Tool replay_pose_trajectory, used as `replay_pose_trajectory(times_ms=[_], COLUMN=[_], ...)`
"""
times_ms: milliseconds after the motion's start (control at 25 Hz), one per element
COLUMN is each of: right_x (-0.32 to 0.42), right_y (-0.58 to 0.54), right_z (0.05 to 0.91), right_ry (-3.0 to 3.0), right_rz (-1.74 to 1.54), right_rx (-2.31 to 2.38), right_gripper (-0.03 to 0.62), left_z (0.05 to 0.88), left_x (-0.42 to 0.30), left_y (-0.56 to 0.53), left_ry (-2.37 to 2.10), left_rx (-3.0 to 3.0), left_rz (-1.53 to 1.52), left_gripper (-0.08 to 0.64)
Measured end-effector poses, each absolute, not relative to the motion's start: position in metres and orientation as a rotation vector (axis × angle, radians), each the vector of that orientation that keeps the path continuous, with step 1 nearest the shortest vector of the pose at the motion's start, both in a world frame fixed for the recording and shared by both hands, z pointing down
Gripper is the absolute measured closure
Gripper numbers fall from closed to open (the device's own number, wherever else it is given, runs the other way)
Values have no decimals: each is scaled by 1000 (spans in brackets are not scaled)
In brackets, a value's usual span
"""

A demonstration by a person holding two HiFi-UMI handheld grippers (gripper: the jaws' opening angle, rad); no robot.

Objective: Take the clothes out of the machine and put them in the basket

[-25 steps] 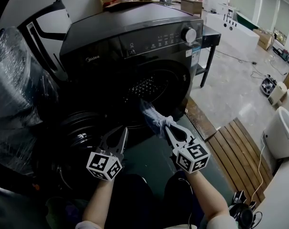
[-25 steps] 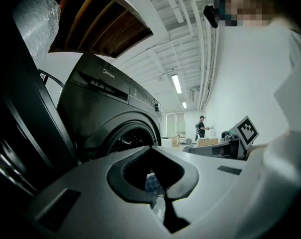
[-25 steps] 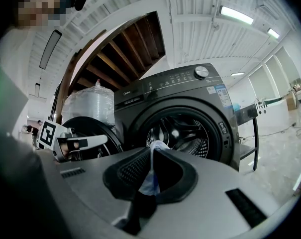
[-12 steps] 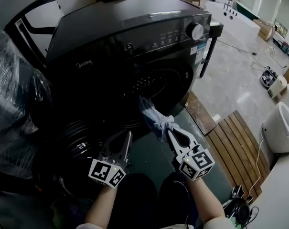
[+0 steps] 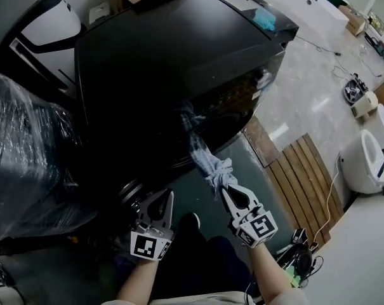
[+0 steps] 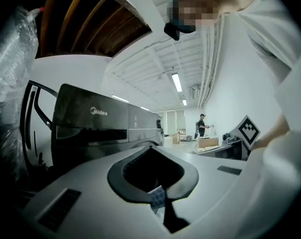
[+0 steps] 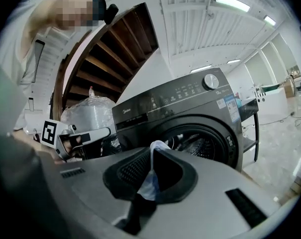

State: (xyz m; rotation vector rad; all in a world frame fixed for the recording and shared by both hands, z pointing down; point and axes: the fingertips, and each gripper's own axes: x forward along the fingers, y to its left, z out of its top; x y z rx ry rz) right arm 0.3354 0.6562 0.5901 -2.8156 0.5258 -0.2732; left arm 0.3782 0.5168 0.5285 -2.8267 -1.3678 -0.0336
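A blue-and-white checked cloth [image 5: 201, 154] stretches from the dark drum mouth of the black front-loading washing machine [image 5: 179, 62] down to my right gripper [image 5: 225, 190]. That gripper is shut on the bunched end of the cloth. In the right gripper view the cloth [image 7: 150, 178] runs between the closed jaws, with the drum opening [image 7: 200, 143] behind. My left gripper [image 5: 168, 197] hangs beside it, left of the cloth and apart from it, jaws together. A small checked patch [image 6: 157, 198] shows low between its jaws; I cannot tell whether it is held. No basket is in view.
The machine's round door [image 5: 131, 192] hangs open at the lower left. A large plastic-wrapped bundle [image 5: 26, 151] fills the left side. A green mat [image 5: 198, 192] lies before the machine, a wooden slatted board [image 5: 306, 176] to its right, and a white appliance [image 5: 363, 161] beyond.
Both grippers have risen together. The checked cloth has come further out of the drum and now hangs longer and tauter from the right gripper. The left gripper stays shut.
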Motion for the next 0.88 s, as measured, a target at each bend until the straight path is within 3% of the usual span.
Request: replay_pose_trajectory(times_ms=[880], right_x=[385], right_y=[638], right_z=[291], right_ry=[573], right_rz=[-324], right_rx=[-2824], right_gripper=[565], left_z=[272], left_x=[421], left_y=[497], left_ry=[-1328], left_rx=[-2836], left_rz=[-152], left_gripper=[538])
